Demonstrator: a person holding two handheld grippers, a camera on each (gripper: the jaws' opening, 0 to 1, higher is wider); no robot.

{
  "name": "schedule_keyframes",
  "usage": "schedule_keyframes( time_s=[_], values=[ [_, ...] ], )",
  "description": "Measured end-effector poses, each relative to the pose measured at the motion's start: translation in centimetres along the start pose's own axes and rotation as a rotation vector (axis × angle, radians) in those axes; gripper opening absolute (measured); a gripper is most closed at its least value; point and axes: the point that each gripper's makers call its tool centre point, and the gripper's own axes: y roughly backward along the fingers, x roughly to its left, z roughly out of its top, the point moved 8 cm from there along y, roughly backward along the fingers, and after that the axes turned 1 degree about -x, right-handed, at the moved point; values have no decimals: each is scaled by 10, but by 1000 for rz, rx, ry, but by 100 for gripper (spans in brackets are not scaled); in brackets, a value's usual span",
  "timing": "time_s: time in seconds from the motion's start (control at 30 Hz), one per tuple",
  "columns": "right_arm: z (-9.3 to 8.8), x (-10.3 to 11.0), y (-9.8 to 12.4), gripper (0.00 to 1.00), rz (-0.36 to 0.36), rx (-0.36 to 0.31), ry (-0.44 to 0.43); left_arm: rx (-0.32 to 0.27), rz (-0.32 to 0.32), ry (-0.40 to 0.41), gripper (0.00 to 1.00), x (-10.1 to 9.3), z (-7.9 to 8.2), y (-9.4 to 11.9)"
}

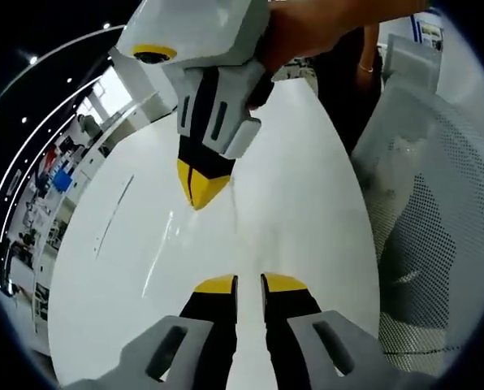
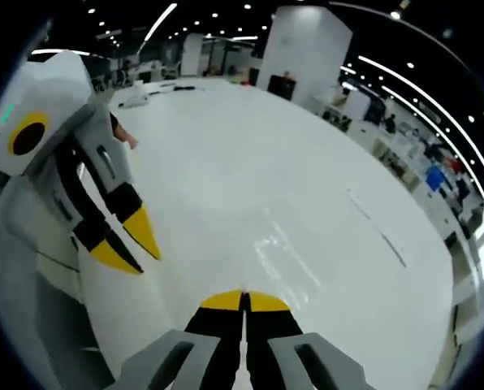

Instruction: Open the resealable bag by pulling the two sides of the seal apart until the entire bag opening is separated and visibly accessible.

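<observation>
left gripper (image 1: pixel 249 283): grey body, black jaws, yellow tips | right gripper (image 2: pixel 244 301): same grey housing, black-and-yellow jaws, yellow-ringed lens

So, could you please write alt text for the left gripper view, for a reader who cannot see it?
Two yellow-tipped grippers meet over a white table: the left gripper, slightly open, rises from the bottom, and the right gripper, jaws together, points down from the top. A faint clear bag lies between them; a mesh chair stands alongside.

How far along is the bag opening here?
Done: nothing visible yet. In hand: right gripper shut, left gripper slightly open, tips facing over the white table; the clear bag is too faint to make out. Left: parting the whole seal.
</observation>
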Motion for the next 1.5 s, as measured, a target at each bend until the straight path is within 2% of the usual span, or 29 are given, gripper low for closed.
schedule_keyframes(
  time_s=[0.2, 0.27, 0.57, 0.87, 1.2, 1.27, 1.5],
  values=[
    [-6, 3, -7, 0, 5, 24, 6, -9, 32, 23, 7, -5, -7, 16],
    [-9, 2, -10, 0, 4, 27, 2, -7, 53, 56, 7, -4, -14, 22],
    [-17, -1, -19, 0, -4, 55, -33, 5, 83, 116, 6, -7, -33, 36],
    [-16, -4, -24, 0, -4, 65, -54, 20, 96, 152, 5, -12, -44, 39],
    [-19, -1, -26, 1, 6, 55, -25, 30, 88, 164, 5, -17, -48, 37],
    [-22, 3, -27, 3, 38, 62, -50, 29, 89, 170, 5, -17, -49, 37],
    [-23, 8, -31, 5, 59, 53, -69, 37, 86, 173, 4, -17, -52, 37]
  ],
)
